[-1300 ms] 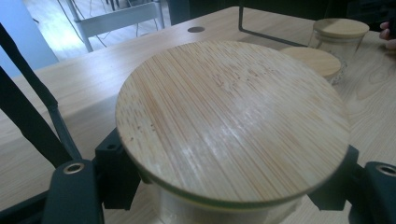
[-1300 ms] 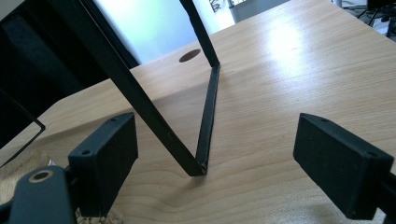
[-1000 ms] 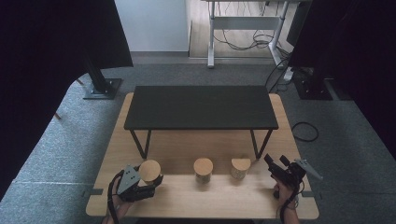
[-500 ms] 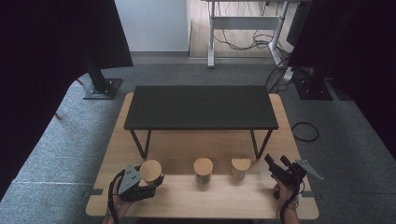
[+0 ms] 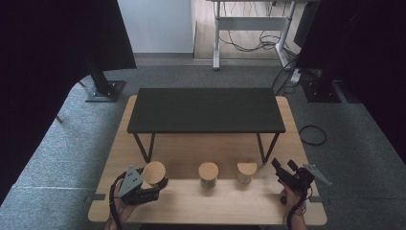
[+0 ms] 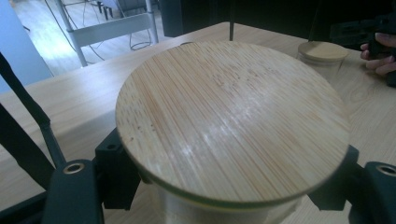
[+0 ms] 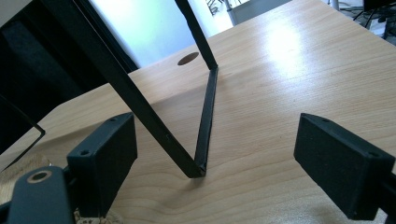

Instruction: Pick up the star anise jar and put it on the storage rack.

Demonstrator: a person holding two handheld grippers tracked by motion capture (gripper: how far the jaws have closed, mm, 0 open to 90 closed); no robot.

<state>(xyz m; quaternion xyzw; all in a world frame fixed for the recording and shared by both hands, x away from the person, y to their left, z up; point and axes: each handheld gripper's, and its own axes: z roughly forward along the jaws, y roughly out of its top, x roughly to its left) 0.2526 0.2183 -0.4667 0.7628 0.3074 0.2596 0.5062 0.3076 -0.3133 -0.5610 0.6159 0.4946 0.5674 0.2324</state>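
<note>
Three glass jars with round bamboo lids stand in a row on the wooden table [image 5: 191,148], in front of a black stand [image 5: 206,110]. My left gripper [image 5: 152,181] is shut on the left jar [image 5: 154,171]. In the left gripper view its lid [image 6: 231,121] looms large, and the gripper's [image 6: 231,179] black jaws press the glass on both sides. The middle jar [image 5: 208,172] and the right jar [image 5: 246,171] stand free. My right gripper [image 5: 283,166] is to the right of the right jar, open and holding nothing. In the right gripper view, the gripper [image 7: 224,163] faces a V-shaped black stand leg [image 7: 205,126].
The black stand covers the far half of the table on thin V-shaped legs [image 5: 143,146]. The table's right edge [image 5: 313,191] runs just beside my right hand. In the left gripper view, the middle jar [image 6: 322,51] and a person's hand [image 6: 380,60] lie beyond.
</note>
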